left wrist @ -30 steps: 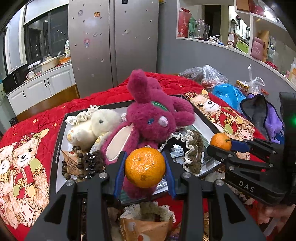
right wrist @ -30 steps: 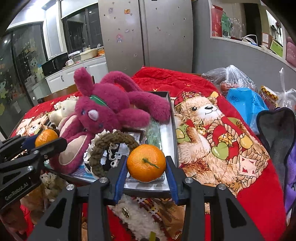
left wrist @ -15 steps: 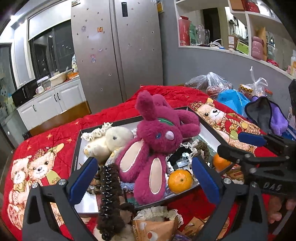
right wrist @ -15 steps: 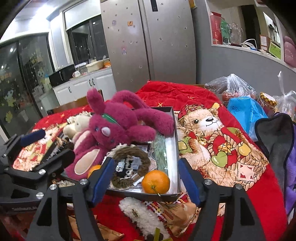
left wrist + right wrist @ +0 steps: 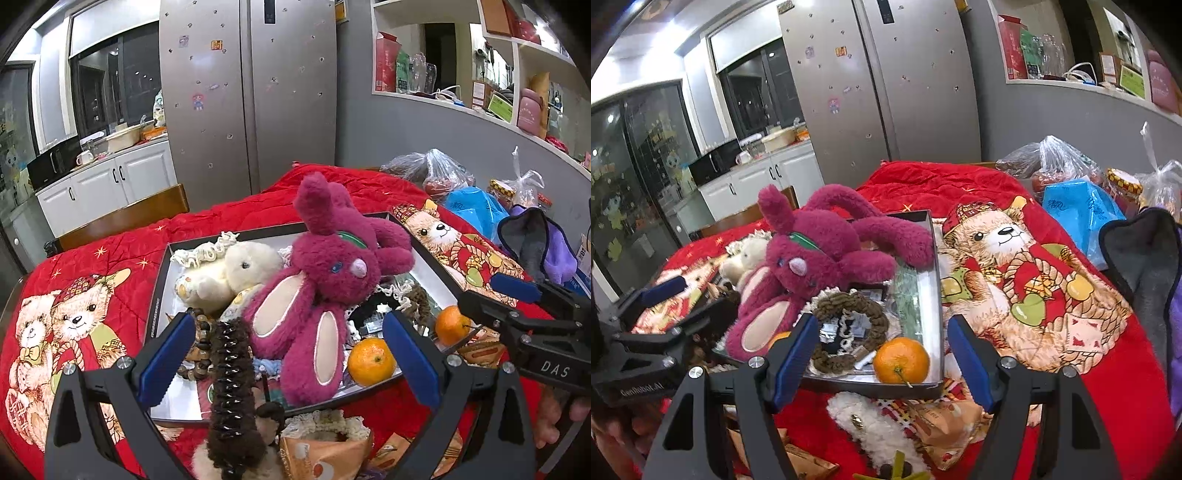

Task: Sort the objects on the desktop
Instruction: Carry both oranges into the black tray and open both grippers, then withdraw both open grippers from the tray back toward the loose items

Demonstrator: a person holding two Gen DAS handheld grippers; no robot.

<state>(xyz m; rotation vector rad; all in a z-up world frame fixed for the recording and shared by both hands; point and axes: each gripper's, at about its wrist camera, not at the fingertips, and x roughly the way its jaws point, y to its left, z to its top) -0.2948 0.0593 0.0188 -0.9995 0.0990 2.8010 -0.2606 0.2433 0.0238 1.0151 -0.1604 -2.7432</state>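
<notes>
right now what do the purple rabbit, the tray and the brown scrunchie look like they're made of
Rabbit: plush, seemingly synthetic fur; shaggy matte magenta pile, smoother pale ear linings.
Tray: dark rigid rim, shiny silvery inside that reflects light; maybe metal or coated card, unclear.
Scrunchie: looks like knitted or fuzzy yarn; matte brown, twisted rope-like ring with white lace trim.

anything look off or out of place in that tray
Yes: the tray mixes unlike things. Two oranges sit loose among plush toys and hair ties, and the magenta rabbit sprawls, one limb draped over the tray's far rim. Nothing spilled or damaged.
</notes>
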